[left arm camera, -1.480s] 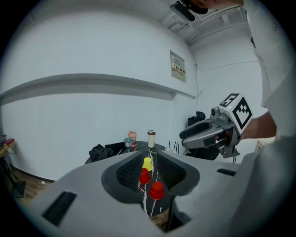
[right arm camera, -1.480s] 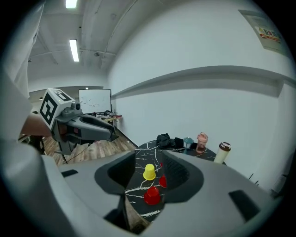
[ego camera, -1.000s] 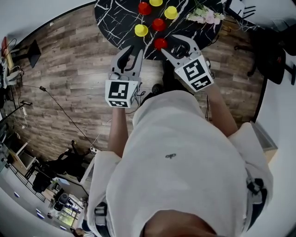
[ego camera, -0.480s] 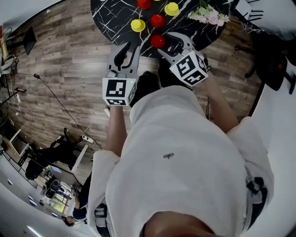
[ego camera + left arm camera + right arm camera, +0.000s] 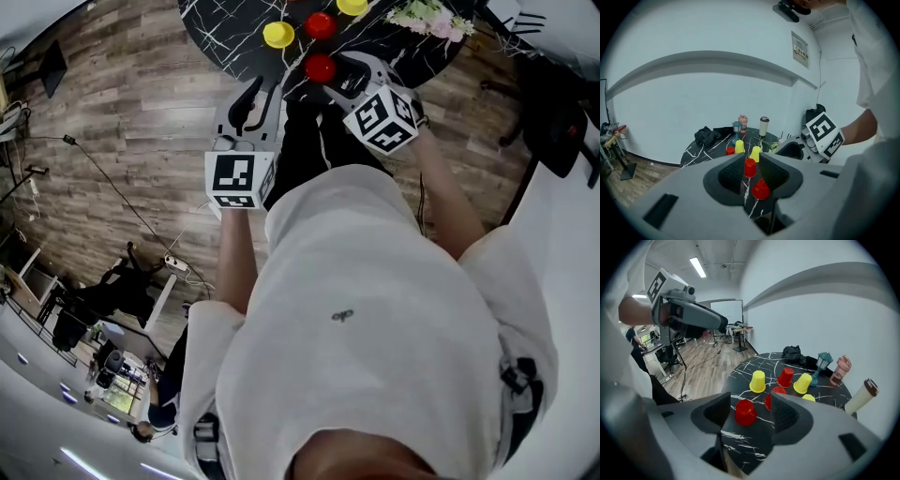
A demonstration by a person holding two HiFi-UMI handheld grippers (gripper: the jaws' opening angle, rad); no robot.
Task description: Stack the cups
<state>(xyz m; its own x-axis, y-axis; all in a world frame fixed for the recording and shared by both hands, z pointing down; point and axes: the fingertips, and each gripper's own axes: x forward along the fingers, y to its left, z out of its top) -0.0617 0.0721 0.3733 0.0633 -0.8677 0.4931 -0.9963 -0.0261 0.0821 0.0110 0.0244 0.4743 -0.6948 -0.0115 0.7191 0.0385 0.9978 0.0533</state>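
Observation:
Several upside-down red and yellow cups stand apart on the round black marble table point(image 5: 234, 42). The nearest red cup point(image 5: 321, 67) point(image 5: 745, 412) is close ahead of my right gripper point(image 5: 336, 77) point(image 5: 750, 404). That gripper's jaws are opening wide, and nothing touches the pads. A second red cup point(image 5: 774, 397) and a yellow cup point(image 5: 758, 381) stand behind it. My left gripper point(image 5: 258, 91) point(image 5: 750, 163) hovers at the table's near edge, jaws partly apart and empty. Through its gap I see two red cups point(image 5: 761, 189) point(image 5: 749, 167).
At the table's far side stand a small teal lantern point(image 5: 823, 362), a pink bottle point(image 5: 840, 369), a tall tumbler point(image 5: 862, 394) and a black cloth point(image 5: 793, 354). Flowers point(image 5: 427, 17) lie on the table's right. Wooden floor point(image 5: 122, 141) with cables surrounds the table.
Both grippers have moved forward toward the table. The right one has closed in on the nearest red cup and spread its jaws wider. The left jaws look unchanged.

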